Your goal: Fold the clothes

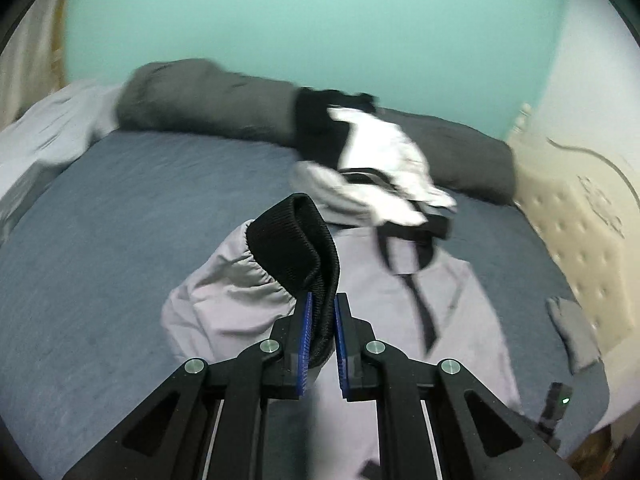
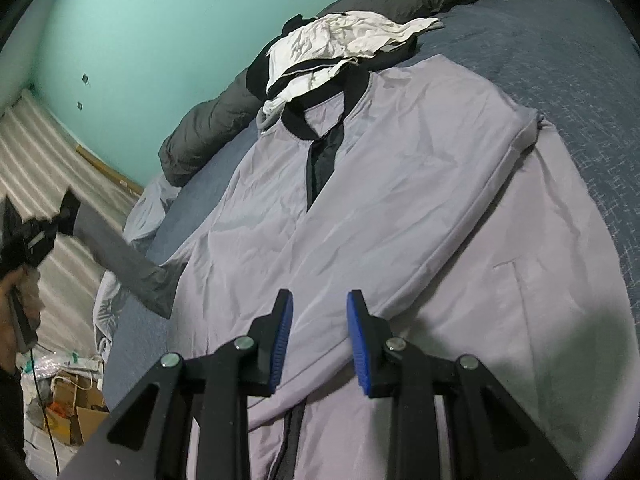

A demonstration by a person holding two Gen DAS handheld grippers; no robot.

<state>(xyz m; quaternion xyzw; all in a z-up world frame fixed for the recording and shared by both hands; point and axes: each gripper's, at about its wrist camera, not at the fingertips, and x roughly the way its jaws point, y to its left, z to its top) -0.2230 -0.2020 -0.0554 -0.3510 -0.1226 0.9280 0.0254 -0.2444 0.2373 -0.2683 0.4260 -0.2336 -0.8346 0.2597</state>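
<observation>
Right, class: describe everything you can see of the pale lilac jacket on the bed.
The lilac jacket lies front-up, spread flat on the blue bedsheet. Its fabric looks thin, smooth and lightly creased. It has a black ribbed collar, a dark front opening partly undone, and a black ribbed cuff. One sleeve is folded across the body; the other is lifted, its cuff gripped by the left tongs. The right tongs hover open above the hem. White and black clothes overlap the collar.
</observation>
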